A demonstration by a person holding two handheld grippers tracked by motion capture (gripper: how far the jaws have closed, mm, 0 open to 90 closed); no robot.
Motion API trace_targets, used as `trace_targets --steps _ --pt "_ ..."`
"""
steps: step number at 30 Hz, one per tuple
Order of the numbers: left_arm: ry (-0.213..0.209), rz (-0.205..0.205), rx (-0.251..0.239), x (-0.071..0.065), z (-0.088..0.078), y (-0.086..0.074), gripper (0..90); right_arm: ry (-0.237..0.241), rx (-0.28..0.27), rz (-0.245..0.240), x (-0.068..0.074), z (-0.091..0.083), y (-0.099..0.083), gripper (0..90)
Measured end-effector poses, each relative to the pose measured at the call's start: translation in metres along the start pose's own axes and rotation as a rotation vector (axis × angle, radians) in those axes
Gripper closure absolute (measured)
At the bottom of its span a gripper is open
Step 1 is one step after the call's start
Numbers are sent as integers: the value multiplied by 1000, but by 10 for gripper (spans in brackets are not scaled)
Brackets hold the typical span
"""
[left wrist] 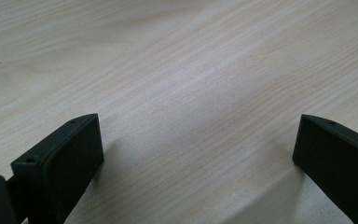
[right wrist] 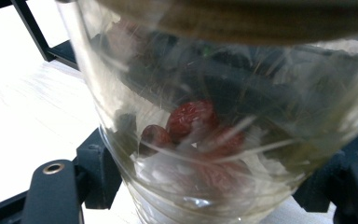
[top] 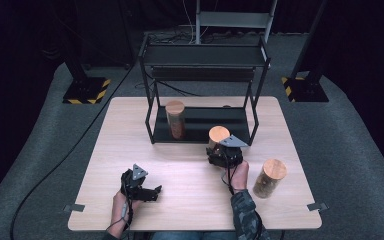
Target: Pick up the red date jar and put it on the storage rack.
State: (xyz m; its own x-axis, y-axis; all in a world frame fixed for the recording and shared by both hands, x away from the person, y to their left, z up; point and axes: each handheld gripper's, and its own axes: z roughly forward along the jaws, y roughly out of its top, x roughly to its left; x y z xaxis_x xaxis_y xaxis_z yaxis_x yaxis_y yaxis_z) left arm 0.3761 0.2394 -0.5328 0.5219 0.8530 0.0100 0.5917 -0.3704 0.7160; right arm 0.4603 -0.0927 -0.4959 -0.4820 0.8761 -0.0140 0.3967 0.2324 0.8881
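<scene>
A glass jar with a round wooden lid stands on the table just in front of the black rack. My right gripper is shut on it from the near side. In the right gripper view the jar is very close, with red dried fruit and pale pieces inside, and both black jaws press its lower sides around my right gripper. My left gripper rests low over the near left of the table. Its jaws stand wide apart over bare wood in the left gripper view.
A black two-tier metal rack stands at the far middle of the wooden table, with a second lidded jar on its lower shelf. A third lidded jar stands at the near right. Stand bases flank the table behind.
</scene>
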Motion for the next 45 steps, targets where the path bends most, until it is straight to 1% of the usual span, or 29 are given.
trace_targets --steps 6,9,13,16,21,25,27,31,38,45 --pt "1 0 0 0 0 0 10 3 2 -8 3 -1 0 245" --pt "1 -1 -1 0 0 0 12 10 12 -5 3 -2 1 244" --pt "1 -2 -1 0 0 0 14 12 8 0 2 -2 2 244" --pt "2 -2 -1 0 0 0 14 12 5 3 3 -4 3 245" --pt "2 -1 -1 0 0 0 15 14 8 -10 4 -6 6 245" --pt "2 -1 -1 0 0 0 15 19 2 -11 3 -9 9 245" --pt "2 -1 -1 0 0 0 15 22 0 -9 2 -9 10 245" --pt "2 -2 -2 0 0 0 15 16 0 -19 3 -10 12 245" --pt "2 -1 -1 0 0 0 15 25 0 -18 2 -11 18 245" --pt "-1 2 -2 0 0 0 17 29 -3 -26 5 -12 23 245"
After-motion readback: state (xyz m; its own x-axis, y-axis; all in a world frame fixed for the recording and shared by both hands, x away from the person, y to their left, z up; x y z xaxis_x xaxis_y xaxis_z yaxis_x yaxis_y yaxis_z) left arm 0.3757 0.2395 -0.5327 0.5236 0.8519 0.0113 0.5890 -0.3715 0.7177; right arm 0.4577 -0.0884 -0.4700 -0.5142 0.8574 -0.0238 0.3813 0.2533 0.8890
